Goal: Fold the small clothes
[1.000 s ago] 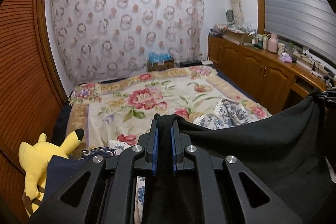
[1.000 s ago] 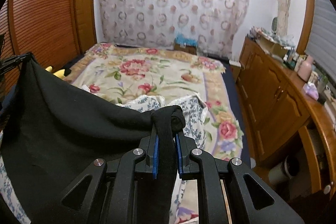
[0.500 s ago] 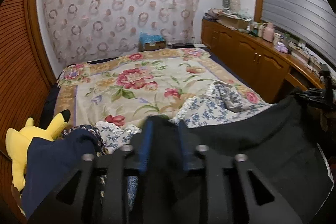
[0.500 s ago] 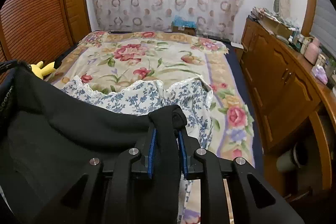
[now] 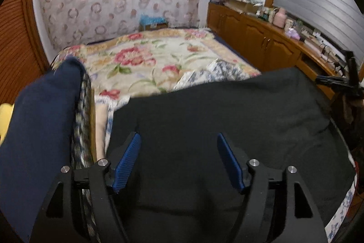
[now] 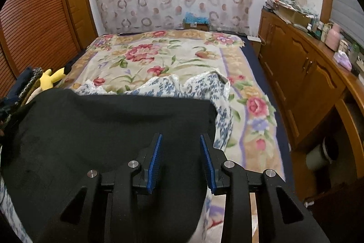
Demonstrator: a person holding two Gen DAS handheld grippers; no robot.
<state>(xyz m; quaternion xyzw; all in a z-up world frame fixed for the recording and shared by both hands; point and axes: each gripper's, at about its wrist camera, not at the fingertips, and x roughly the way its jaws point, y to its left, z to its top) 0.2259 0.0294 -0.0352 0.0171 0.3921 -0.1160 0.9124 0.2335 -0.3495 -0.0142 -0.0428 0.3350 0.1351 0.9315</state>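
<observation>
A black garment (image 5: 227, 115) lies spread flat on the near end of the bed, over a blue-and-white floral cloth (image 6: 195, 85). My left gripper (image 5: 178, 140) hangs above the garment's left part. Its jaws are opening and stand wide, blue pads (image 5: 127, 158) clear of the cloth. My right gripper (image 6: 180, 140) hovers over the black garment's (image 6: 102, 129) right edge, jaws opening too, with cloth below them but nothing pressed. The other gripper shows as a dark shape (image 5: 345, 81) at the far right of the left wrist view.
A navy garment (image 5: 43, 120) is heaped at the left with a patterned cloth beside it. A yellow plush toy (image 6: 51, 79) sits at the bed's left edge. The flowered bedspread (image 6: 163, 56) stretches ahead. A wooden cabinet (image 6: 302, 74) lines the right side.
Both grippers were shut on bunched corners of the black garment held up; they came down, the jaws parted, and the garment now lies flat on the bed.
</observation>
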